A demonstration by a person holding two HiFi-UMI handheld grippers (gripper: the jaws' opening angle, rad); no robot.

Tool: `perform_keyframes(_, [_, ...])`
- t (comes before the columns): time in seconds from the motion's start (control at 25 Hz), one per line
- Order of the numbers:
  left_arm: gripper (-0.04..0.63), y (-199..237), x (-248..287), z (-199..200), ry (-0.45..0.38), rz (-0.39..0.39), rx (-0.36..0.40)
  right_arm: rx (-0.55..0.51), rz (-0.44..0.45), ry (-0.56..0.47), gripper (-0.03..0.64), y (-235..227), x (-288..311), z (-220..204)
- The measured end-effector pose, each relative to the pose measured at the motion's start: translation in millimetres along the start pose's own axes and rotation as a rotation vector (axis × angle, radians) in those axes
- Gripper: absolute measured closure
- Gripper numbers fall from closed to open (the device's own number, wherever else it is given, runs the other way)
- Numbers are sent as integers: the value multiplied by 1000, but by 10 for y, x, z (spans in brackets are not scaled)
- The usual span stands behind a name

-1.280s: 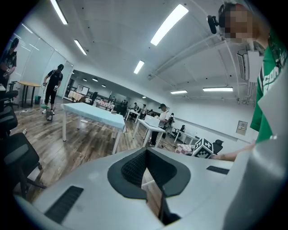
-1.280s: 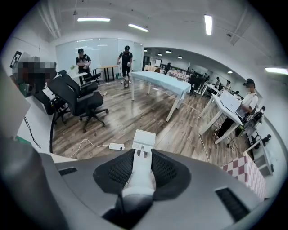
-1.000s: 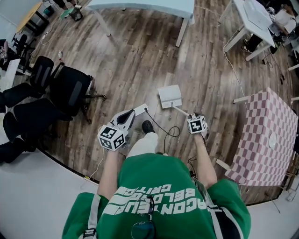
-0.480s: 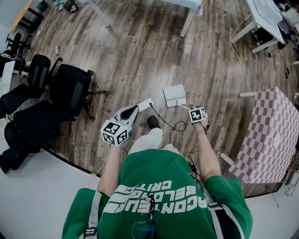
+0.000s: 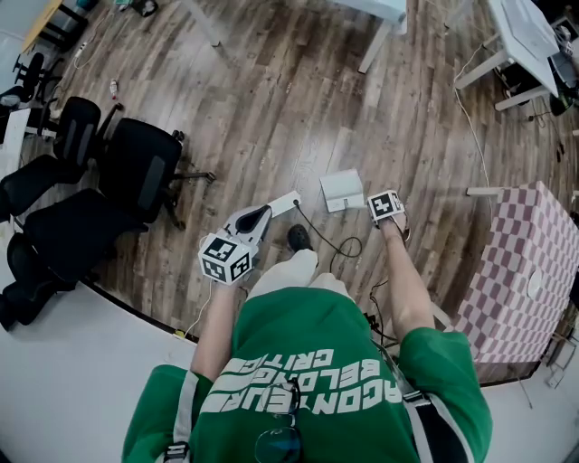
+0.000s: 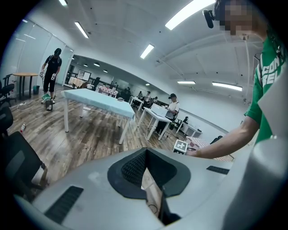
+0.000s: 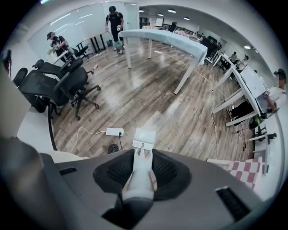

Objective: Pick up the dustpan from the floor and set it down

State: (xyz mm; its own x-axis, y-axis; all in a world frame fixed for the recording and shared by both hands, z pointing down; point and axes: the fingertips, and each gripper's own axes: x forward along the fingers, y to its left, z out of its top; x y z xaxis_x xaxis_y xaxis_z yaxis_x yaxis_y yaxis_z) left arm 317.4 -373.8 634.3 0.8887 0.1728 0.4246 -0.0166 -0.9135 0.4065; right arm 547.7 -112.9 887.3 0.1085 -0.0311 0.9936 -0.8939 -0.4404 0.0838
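A white dustpan [image 5: 342, 188] hangs tilted on its long handle [image 7: 140, 173], the pan [image 7: 145, 136] low over the wooden floor; whether it touches the boards I cannot tell. My right gripper [image 5: 378, 213] points straight down and is shut on that handle, its dark pads [image 7: 164, 170] pressing both sides. My left gripper [image 5: 256, 217] is held out in front of the person's left side, level with the knee, away from the dustpan. Its jaws meet at the tips with nothing between them [image 6: 145, 155].
A white power strip [image 5: 285, 201] with a black cable [image 5: 335, 244] lies just left of the dustpan, beside the person's black shoe [image 5: 297, 237]. Black office chairs [image 5: 136, 167] stand at the left, a pink checkered box [image 5: 520, 271] at the right, white tables [image 5: 384, 9] farther off.
The right gripper has carried the dustpan forward and lower toward the floor. The left gripper has drifted slightly forward, still holding nothing.
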Motion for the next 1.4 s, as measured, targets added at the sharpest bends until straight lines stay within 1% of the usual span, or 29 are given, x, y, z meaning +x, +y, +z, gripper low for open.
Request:
perform_keyframes(0.08, [602, 27, -8, 2, -7, 9, -3, -1, 30, -7, 495, 43, 45, 51])
perform_keyframes(0.16, [603, 30, -16, 10, -13, 12, -4, -8, 15, -3, 495, 5, 34, 60])
perform_keyframes(0.2, [602, 21, -20, 9, -15, 12, -3, -12, -3, 0, 485, -33, 13, 54])
perform_keyframes(0.28, [603, 5, -36, -1, -19, 13, 1, -11, -27, -10, 431, -87, -37, 43])
perform_keyframes(0.32, [603, 2, -52, -8, -21, 14, 2, -3, -23, -26, 410, -82, -61, 44])
perform_keyframes(0.4, [602, -9, -94, -22, -24, 18, 4, 29, 18, -70, 397, -2, -138, 43])
perform_keyframes(0.48, [602, -42, -128, -27, -29, 17, 12, 70, 72, -133, 394, 82, -283, 53])
perform_keyframes(0.52, [601, -65, -137, -24, -32, 15, 18, 86, 85, -170, 393, 83, -376, 65])
perform_keyframes(0.64, [603, -173, -173, -30, -39, 10, 31, 109, 89, -272, 393, 31, -688, 21])
perform_keyframes(0.76, [601, -345, -235, -64, -54, -1, 41, 107, 45, -367, 393, -19, -1054, -131])
perform_keyframes(0.88, [603, -564, -311, -103, -81, -21, 56, 119, -13, -488, 394, -27, -1473, -329])
perform_keyframes(1.0, [602, -882, -439, -204, -106, -41, 63, 148, -26, -601, 396, 101, -1891, -635])
perform_keyframes(1.08, [602, -1141, -532, -300, -120, -55, 72, 167, -34, -671, 414, 204, -2161, -877])
perform_keyframes(1.16, [603, -1401, -632, -442, -125, -66, 88, 184, -42, -741, 489, 322, -2417, -1123])
perform_keyframes(1.24, [602, -1663, -741, -635, -116, -75, 106, 193, -47, -800, 536, 472, -2634, -1394])
perform_keyframes(1.32, [602, -1961, -859, -828, -110, -89, 124, 176, -66, -843, 578, 634, -2825, -1687])
perform_keyframes(1.4, [603, -2273, -978, -986, -113, -116, 154, 144, -77, -882, 591, 818, -2997, -1954])
